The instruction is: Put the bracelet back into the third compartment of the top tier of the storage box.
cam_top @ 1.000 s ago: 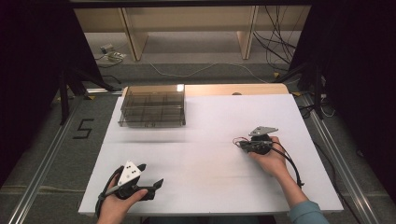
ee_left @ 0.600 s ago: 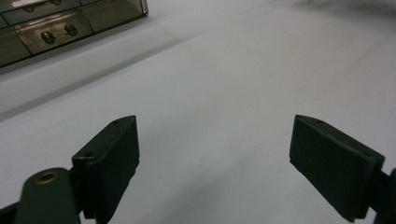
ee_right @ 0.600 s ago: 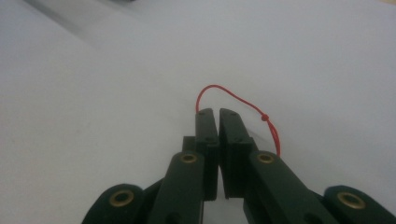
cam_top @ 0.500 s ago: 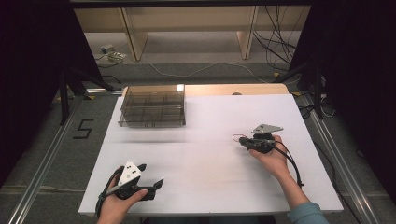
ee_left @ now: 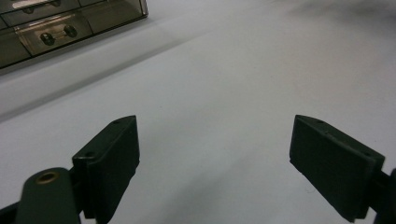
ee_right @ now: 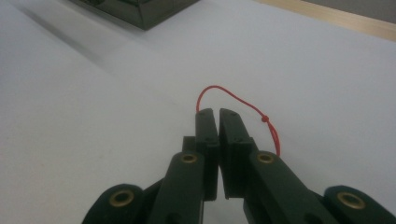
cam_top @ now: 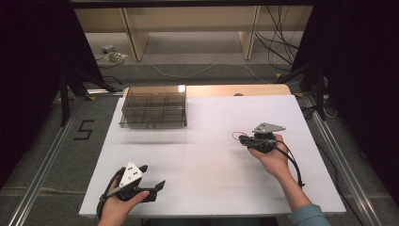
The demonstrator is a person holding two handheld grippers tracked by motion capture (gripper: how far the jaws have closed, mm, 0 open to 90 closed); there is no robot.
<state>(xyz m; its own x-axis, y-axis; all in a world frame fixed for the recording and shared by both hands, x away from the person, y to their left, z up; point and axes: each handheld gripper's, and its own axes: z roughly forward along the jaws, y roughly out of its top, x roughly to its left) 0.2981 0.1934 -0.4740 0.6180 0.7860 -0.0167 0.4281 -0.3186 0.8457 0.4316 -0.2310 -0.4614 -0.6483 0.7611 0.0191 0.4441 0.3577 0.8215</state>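
A thin red string (ee_right: pixel 243 105) with a small knot loops out from between the tips of my right gripper (ee_right: pixel 214 113), whose jaws are shut on it. In the high view that right gripper (cam_top: pixel 242 138) is held at the right middle of the white table (cam_top: pixel 202 155), with the red string (cam_top: pixel 235 134) curling at its tip. My left gripper (cam_top: pixel 153 176) hovers at the table's front left; its jaws stand wide apart in the left gripper view (ee_left: pixel 215 144) with nothing but bare table between them.
A smoky transparent drawer box (cam_top: pixel 154 107) stands at the back left of the table, and its front with drawer handles shows as the drawer box (ee_left: pixel 60 28) in the left gripper view. A wooden strip (cam_top: pixel 235 89) runs along the far edge. Cables lie on the floor beyond.
The right gripper has shifted slightly to the right with the red string. The left gripper has stayed put.
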